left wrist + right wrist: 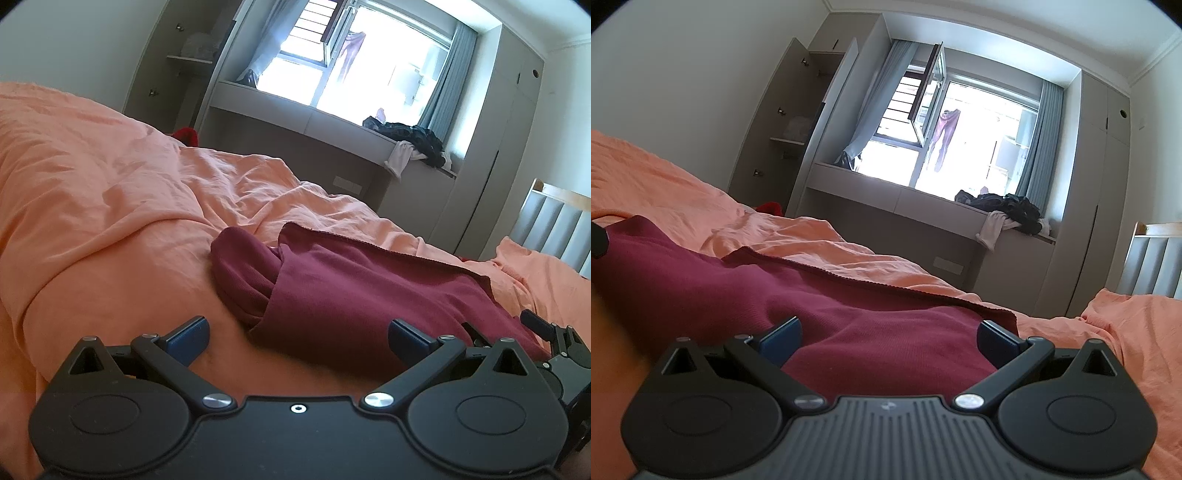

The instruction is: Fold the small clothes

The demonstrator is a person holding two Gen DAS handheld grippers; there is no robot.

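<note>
A dark red garment [351, 291] lies on the orange bed [92, 206], its long axis running left to right, just ahead of both wide-open, empty tongs: left tongs [297, 341] at its folded left end, right tongs [888, 341] over its middle.

orange duvet [110, 206] rumpled across the bed. beyond its far edge, a grey window bench [923, 218]; dark clothes pile [1008, 208] at the bench's right end, a pale cloth [991, 227] draped over its front edge. window [964, 147] open, grey-blue curtains [1041, 140] at both sides. open cabinet [798, 122] left, padded headboard [1152, 266] right.
</note>
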